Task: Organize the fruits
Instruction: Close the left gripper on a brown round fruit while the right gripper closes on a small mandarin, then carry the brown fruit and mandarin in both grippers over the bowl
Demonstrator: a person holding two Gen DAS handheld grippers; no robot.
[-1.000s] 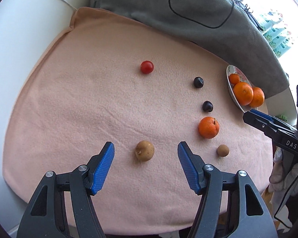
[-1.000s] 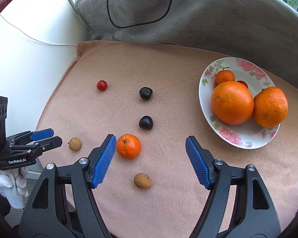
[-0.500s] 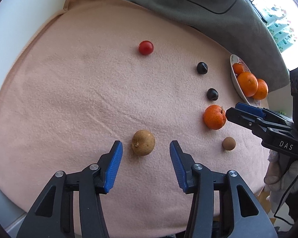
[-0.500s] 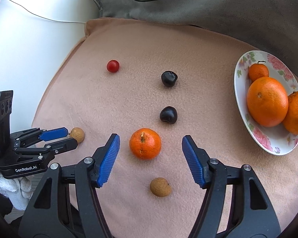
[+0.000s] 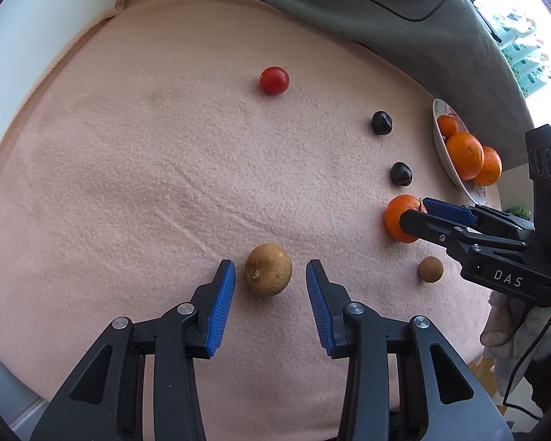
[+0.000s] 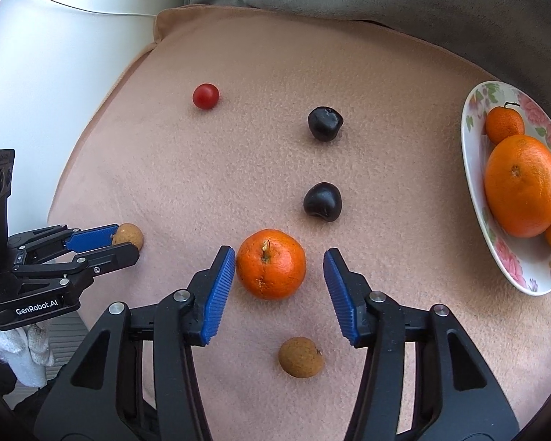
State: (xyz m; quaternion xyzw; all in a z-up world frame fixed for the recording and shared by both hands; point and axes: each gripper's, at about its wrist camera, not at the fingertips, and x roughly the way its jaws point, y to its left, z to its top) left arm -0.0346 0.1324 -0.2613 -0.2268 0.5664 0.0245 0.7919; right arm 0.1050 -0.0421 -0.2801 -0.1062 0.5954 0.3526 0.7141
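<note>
Six loose fruits lie on the pink cloth point(image 6: 385, 110) and three oranges already sit in the floral plate point(image 6: 475, 198), so by my reckoning the sorting is barely a third done.

Nearest, the left gripper point(image 5: 270, 286) has its jaws closing around a tan longan point(image 5: 269, 275); a thin gap shows on each side, so nothing is pinched yet. The right gripper point(image 6: 279, 275) is likewise closing on the mandarin point(image 6: 271, 264), whose left flank is at or almost at the left pad while the right pad stands clear. Just behind the right jaws, toward the camera, lies a second longan point(image 6: 301, 357).

Beyond the mandarin sit two dark plums, the near plum point(image 6: 322, 202) and then the far plum point(image 6: 325, 124). Farthest out and to the left is the cherry tomato point(image 6: 205, 96).

The right tool's body reads "DAS" in the left wrist view; the left tool's reads "GenRobot.AI" in the right wrist view.
</note>
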